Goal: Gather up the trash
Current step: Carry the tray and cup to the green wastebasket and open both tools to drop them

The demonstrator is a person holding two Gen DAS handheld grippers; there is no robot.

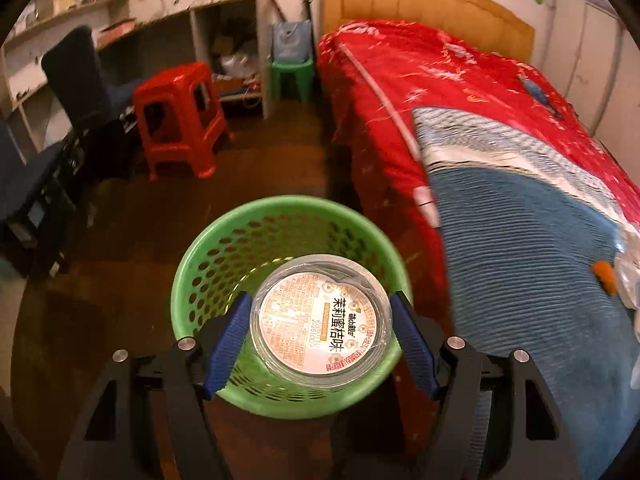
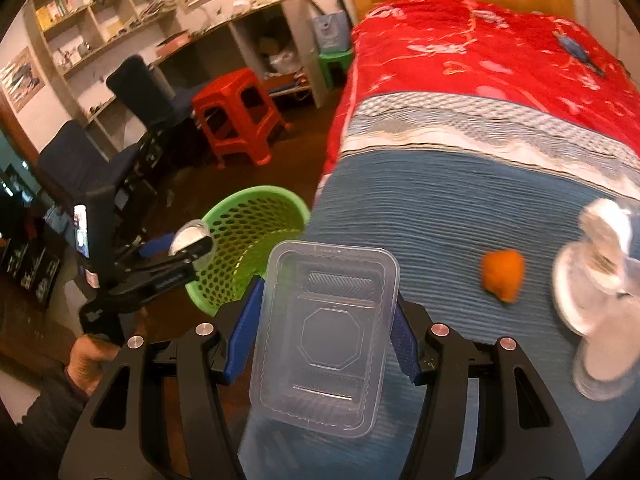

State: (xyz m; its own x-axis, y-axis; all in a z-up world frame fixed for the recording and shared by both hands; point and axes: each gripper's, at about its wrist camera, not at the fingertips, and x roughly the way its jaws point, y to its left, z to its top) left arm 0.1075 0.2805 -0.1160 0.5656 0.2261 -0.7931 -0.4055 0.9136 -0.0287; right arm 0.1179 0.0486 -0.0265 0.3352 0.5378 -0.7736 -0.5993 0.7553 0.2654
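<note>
Chairs (image 2: 132,120) in dark blue stand at the far left of the room, along a desk with shelves above it. To their right a red stool (image 1: 182,120) sits on the dark floor, and a green stool (image 1: 291,76) stands further back against the wall, beside the head of the bed (image 1: 460,92). Nearer, a green basket (image 1: 200,264) with a perforated wall stands on the floor just beside the bed's left edge. The left gripper (image 1: 320,320) hovers directly over the basket's opening, its blue fingers (image 1: 228,344) clamped on the sides of a round clear cup (image 1: 320,320) whose printed lid faces the camera. Right of the basket, the right gripper (image 2: 326,328) is closed on a clear rectangular tray (image 2: 326,340), held above the near left edge of the blue blanket (image 2: 460,208). Further right on that blanket lies an orange peel (image 2: 503,274), well apart from the tray. At the blanket's right edge, close to the peel, rests a blurred heap of clear plastic cups (image 2: 600,292). Behind the blanket a red quilt (image 2: 480,52) covers the bed up to the headboard.
</note>
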